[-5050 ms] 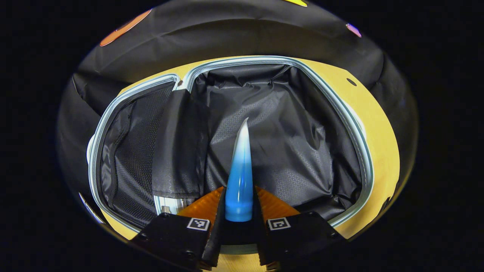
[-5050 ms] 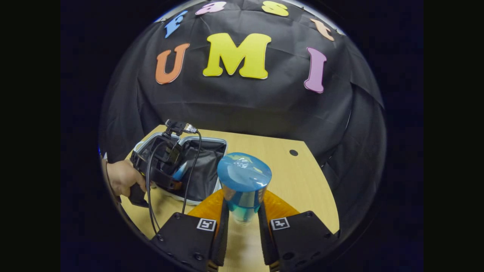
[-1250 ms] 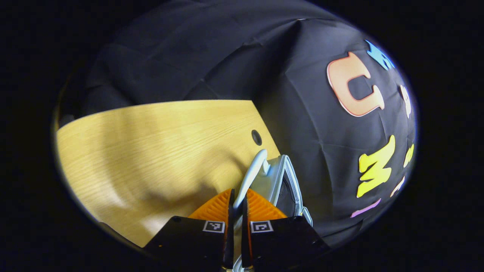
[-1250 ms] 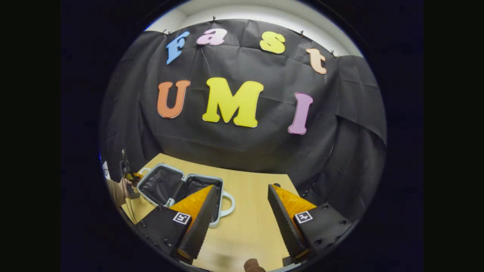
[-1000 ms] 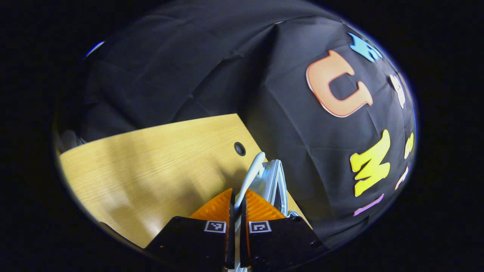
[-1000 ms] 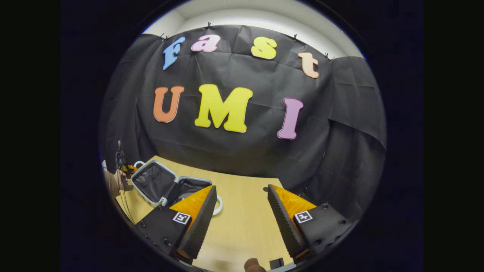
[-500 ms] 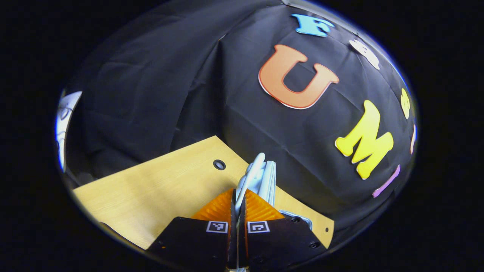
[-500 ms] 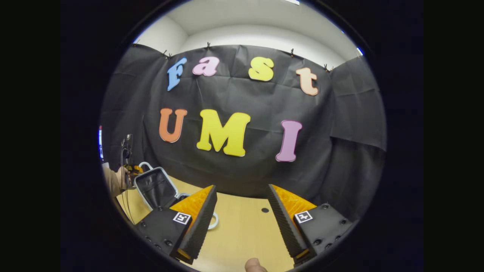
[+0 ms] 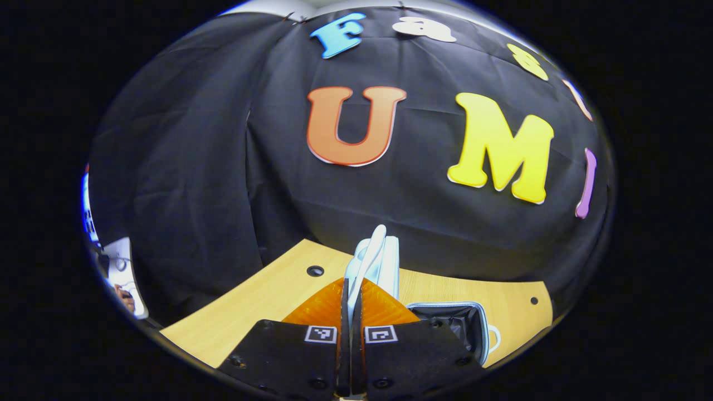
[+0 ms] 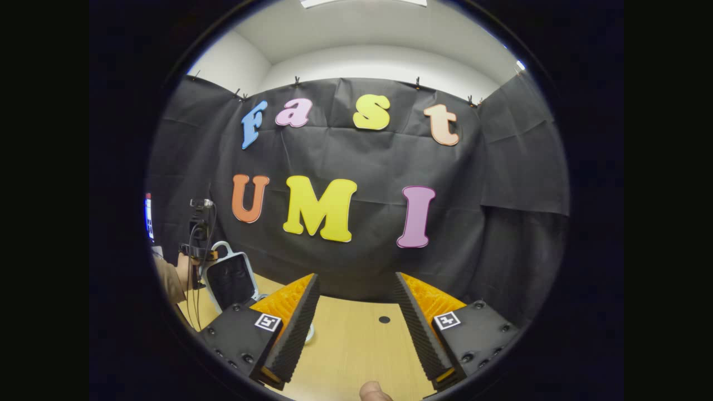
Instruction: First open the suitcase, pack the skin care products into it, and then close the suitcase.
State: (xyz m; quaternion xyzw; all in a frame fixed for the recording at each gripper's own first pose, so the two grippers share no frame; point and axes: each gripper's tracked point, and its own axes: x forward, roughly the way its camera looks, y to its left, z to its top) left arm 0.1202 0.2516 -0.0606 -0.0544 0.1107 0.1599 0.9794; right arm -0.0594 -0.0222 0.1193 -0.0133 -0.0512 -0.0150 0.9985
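In the left gripper view my left gripper (image 9: 352, 285) is shut on the pale handle (image 9: 369, 253) of the suitcase lid (image 9: 391, 262), which I see edge-on and standing up. The suitcase's other half (image 9: 465, 323) lies open on the wooden table (image 9: 262, 301) with its black lining showing. In the right gripper view the lid (image 10: 231, 281) stands nearly upright at far left, its lining facing me. A hand (image 10: 178, 275) holds the left gripper (image 10: 196, 253) at the lid's handle (image 10: 223, 246). My right gripper (image 10: 356, 306) hangs open over the table (image 10: 356, 345), nothing between its fingers.
The table has small round holes (image 9: 315, 271) (image 10: 384, 319) near its back edge. Black cloth walls close in the back and sides. A fingertip (image 10: 374, 391) shows at the bottom edge of the right gripper view.
Five seconds ago each gripper held a skin care product; now neither does. Over the last second my left gripper has swung the lid up by its handle from low to nearly upright. The right view tilted upward.
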